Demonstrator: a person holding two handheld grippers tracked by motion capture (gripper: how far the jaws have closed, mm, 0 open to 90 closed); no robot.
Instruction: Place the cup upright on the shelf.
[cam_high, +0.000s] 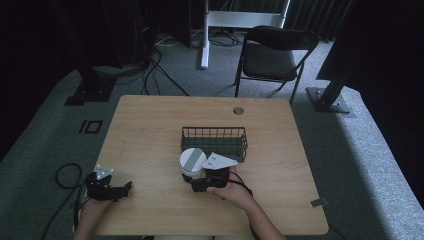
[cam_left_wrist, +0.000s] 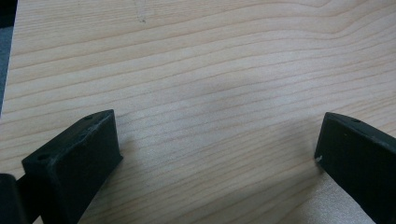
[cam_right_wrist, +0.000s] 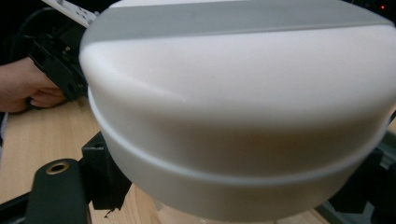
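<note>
Right gripper (cam_high: 200, 181) is clamping the white container (cam_high: 192, 162) at frame centre, beside my wire basket (cam_high: 215, 131). Left gripper (cam_high: 117, 189) is resting wide open, lower left.

Container (cam_high: 192, 163) on table (cam_high: 150, 130) just before basket (cam_high: 215, 140), right gripper (cam_high: 202, 181) at it, left gripper (cam_high: 122, 189) far left

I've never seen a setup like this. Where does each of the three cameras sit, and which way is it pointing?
High view: above the person's side, looking forward and down on the light wooden table; both forearms and grippers show.
Left gripper view: rides the left gripper, facing bare tabletop between its spread black jaws.
Right gripper view: rides the right gripper, facing the round white container with a grey band.
Shared: that container, high and right views.
</note>
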